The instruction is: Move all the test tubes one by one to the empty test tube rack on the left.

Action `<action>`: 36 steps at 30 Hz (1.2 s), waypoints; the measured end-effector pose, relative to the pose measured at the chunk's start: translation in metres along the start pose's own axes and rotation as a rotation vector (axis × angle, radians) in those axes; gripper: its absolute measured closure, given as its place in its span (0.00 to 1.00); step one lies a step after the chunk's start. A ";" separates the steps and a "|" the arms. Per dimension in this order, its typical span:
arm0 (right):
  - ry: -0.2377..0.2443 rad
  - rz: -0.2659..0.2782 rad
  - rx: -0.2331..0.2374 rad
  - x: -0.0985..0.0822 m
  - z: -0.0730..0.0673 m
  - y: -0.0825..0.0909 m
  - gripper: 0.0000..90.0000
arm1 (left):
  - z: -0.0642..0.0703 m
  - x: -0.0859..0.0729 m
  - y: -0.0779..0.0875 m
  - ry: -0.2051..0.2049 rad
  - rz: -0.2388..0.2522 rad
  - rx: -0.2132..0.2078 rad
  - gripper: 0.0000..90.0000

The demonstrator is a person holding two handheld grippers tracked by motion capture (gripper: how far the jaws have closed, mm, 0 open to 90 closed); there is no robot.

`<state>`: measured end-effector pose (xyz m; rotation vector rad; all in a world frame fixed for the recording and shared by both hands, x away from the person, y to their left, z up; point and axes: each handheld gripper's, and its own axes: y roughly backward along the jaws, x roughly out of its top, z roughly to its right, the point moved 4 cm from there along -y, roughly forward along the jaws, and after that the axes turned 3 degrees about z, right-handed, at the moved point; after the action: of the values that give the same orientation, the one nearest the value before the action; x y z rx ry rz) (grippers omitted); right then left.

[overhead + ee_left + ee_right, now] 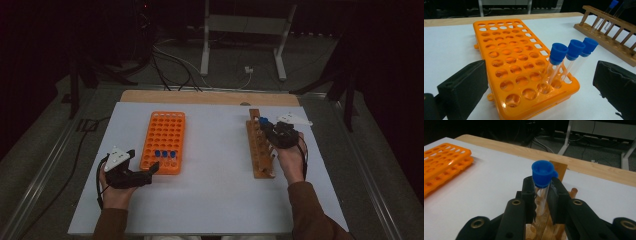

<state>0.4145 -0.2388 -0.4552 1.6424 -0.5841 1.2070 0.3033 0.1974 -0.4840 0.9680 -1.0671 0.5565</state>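
Test tube (541,192) with blue cap sits clamped between our right gripper's (541,195) jaws, over the far end of the wooden rack (261,150). We judge the transfer partly done: three capped tubes (571,60) already stand in the near row of the orange rack (506,62). Our left gripper (152,171) rests beside that rack's near corner, jaws apart, holding nothing. At least one more tube appears to remain in the wooden rack; exact count unclear.
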 end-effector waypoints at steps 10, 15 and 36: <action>0.026 0.036 0.011 0.023 -0.002 0.017 0.86 | 0.004 0.014 0.008 -0.028 0.023 -0.017 0.01; 0.036 0.050 0.028 0.032 -0.004 0.024 0.85 | 0.009 0.020 0.009 -0.048 0.040 -0.041 0.02; 0.144 0.057 0.171 0.038 -0.058 0.027 0.85 | 0.056 0.047 0.000 -0.094 0.092 -0.191 0.08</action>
<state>0.3819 -0.1916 -0.4075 1.6723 -0.4505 1.4368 0.2955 0.1458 -0.4327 0.7864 -1.2310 0.4778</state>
